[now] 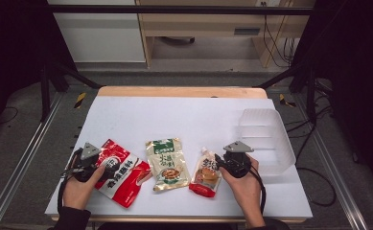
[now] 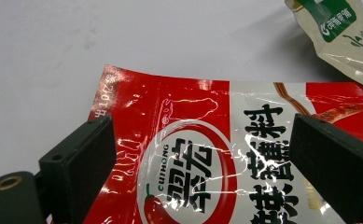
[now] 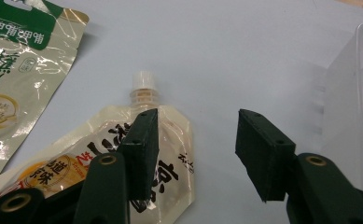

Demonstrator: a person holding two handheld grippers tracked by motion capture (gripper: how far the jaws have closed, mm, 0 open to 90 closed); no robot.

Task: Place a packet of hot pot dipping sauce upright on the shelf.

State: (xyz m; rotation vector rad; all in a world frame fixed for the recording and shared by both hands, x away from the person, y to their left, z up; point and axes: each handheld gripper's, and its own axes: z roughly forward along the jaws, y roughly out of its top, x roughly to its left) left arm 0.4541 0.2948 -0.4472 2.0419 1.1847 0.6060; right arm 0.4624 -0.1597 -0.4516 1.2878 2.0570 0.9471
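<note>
A red chilli sauce packet (image 1: 122, 175) (image 2: 193, 116) lies flat at the front left of the white table cover (image 1: 174, 115). My left gripper (image 1: 89, 160) (image 2: 202, 140) hovers low over its top end, open, with its jaws wide apart on either side of the printed logo. A beige spout pouch (image 1: 205, 173) (image 3: 104, 133) with a white cap lies at the front right. My right gripper (image 1: 233, 162) (image 3: 195, 126) stands open just beside it. One jaw is over the pouch's edge, the other over bare table. Nothing is between the pads.
A beige packet with a green top (image 1: 167, 165) (image 2: 347, 32) (image 3: 20, 70) lies between the other two packets. A clear plastic bin (image 1: 270, 143) (image 3: 356, 93) stands at the right, close to my right gripper. The back half of the table is bare.
</note>
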